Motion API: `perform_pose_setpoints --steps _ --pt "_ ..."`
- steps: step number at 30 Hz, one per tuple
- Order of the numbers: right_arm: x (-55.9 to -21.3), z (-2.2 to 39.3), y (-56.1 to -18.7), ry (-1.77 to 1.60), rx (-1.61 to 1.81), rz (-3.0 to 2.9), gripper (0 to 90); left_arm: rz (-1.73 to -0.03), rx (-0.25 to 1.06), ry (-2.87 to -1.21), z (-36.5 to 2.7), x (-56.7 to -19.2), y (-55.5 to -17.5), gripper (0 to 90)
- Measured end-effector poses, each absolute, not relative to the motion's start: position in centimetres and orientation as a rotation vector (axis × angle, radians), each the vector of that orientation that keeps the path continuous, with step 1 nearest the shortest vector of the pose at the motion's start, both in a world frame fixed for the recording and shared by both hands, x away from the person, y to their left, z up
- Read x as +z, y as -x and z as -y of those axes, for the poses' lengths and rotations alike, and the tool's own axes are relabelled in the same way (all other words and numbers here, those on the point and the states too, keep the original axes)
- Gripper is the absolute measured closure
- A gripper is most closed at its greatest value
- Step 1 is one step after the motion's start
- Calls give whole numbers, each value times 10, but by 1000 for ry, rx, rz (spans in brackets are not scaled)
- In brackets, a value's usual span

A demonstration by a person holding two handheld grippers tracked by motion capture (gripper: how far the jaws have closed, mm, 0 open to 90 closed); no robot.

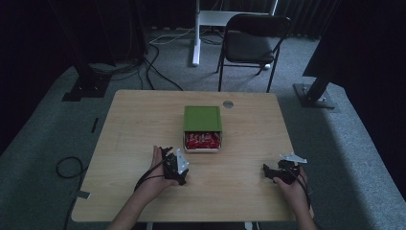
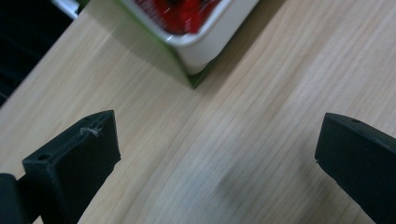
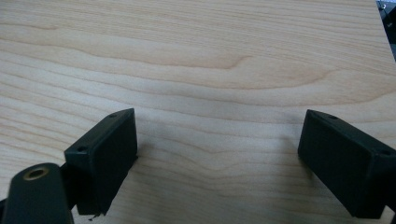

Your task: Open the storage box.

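Observation:
A green box (image 1: 202, 118) sits at the middle of the wooden table (image 1: 143, 124). Its white drawer (image 1: 202, 142) is slid out toward me and holds red packets (image 1: 202, 139). My left gripper (image 1: 174, 166) rests just left of and below the drawer, open and holding nothing. In the left gripper view the jaws of the left gripper (image 2: 217, 140) stand wide apart over bare wood, with the drawer's corner (image 2: 205, 46) and the red packets (image 2: 182, 14) just ahead. My right gripper (image 1: 275, 173) lies near the table's front right. The right gripper (image 3: 217, 135) is open over bare wood.
A small grey round insert (image 1: 228, 104) sits in the table behind the box. Beyond the table stand a black folding chair (image 1: 253, 40), a white stand leg (image 1: 196, 33) and dark stand bases. Cables lie on the grey carpet at left (image 1: 69, 167).

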State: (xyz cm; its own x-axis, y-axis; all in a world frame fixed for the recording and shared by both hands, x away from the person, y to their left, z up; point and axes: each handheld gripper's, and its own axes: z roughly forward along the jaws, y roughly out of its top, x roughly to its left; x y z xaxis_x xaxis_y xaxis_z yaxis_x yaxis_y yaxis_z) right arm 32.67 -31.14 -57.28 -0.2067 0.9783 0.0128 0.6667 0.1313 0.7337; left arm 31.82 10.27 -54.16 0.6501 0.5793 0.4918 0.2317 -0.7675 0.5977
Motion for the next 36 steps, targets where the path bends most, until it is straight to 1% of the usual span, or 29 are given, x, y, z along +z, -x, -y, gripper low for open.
perform_pose_setpoints --steps 17,26,29,36 --pt "-573 311 -327 -1579 858 -1936 114 -370 997 -2399 -66 -542 -314 5" --pt "-573 311 -327 -1579 858 -1936 114 -285 1008 -2407 -54 -542 -320 6" --pt "-573 311 -327 -1580 858 -1936 114 -266 1022 -2408 -51 -541 -322 21" --pt "-573 311 -327 -1579 858 -1936 114 -245 1036 -2398 -44 -541 -327 21"
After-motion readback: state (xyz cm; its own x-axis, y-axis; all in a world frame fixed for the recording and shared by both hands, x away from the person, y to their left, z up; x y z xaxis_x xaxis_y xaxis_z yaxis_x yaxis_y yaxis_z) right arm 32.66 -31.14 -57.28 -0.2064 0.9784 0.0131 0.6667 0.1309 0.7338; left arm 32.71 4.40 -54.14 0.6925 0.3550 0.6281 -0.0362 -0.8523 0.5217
